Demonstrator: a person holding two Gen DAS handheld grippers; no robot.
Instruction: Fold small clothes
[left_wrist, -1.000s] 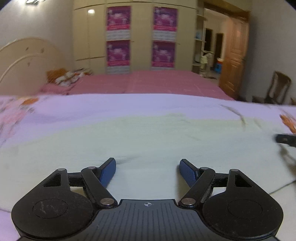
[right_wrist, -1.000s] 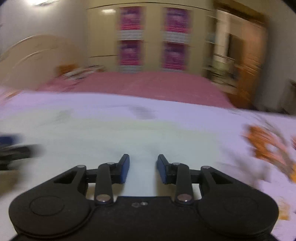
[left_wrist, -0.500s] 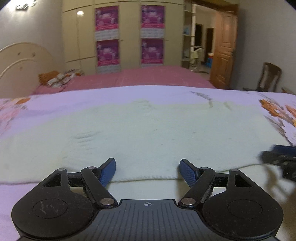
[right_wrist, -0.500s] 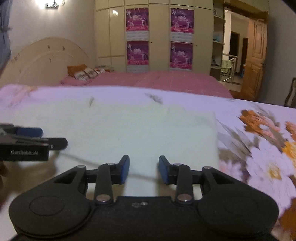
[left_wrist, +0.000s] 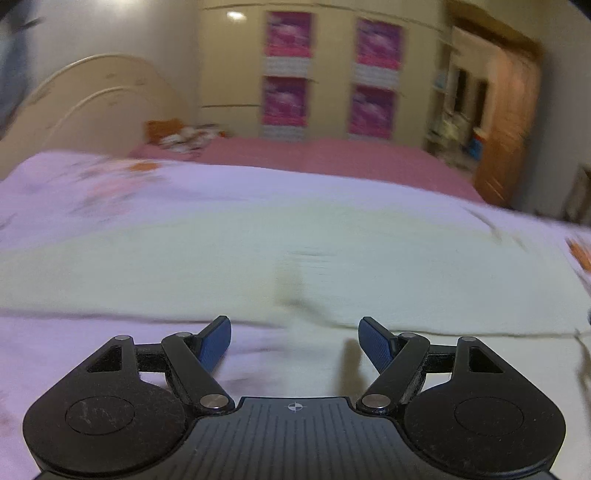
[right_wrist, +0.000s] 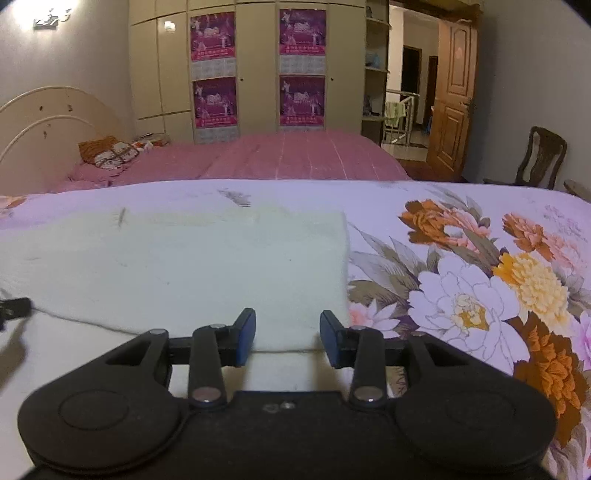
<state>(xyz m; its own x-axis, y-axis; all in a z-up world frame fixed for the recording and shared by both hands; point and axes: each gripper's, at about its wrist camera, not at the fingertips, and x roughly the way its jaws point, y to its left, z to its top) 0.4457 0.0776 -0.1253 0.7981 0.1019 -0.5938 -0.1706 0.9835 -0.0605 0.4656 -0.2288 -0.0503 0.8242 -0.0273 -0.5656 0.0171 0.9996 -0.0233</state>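
A pale cream cloth (left_wrist: 295, 258) lies flat on the floral bedsheet (left_wrist: 92, 354). It also shows in the right wrist view (right_wrist: 192, 269), with its right edge and near right corner visible. My left gripper (left_wrist: 294, 328) is open and empty, just short of the cloth's near edge. My right gripper (right_wrist: 287, 323) is open and empty, with its fingertips over the cloth's near right corner. The tip of the left gripper shows at the far left of the right wrist view (right_wrist: 13, 308). The left wrist view is blurred.
The sheet's flower print (right_wrist: 480, 288) spreads to the right of the cloth. A pink bed (right_wrist: 280, 158) with a cream headboard (right_wrist: 48, 125) stands behind. A wardrobe with posters (right_wrist: 258, 66), a wooden door (right_wrist: 452, 99) and a chair (right_wrist: 539, 158) stand further back.
The left gripper has swung left and pulled back toward the cloth's near edge, blurring its view. The right gripper has moved right to the cloth's near right corner and opened a little wider.
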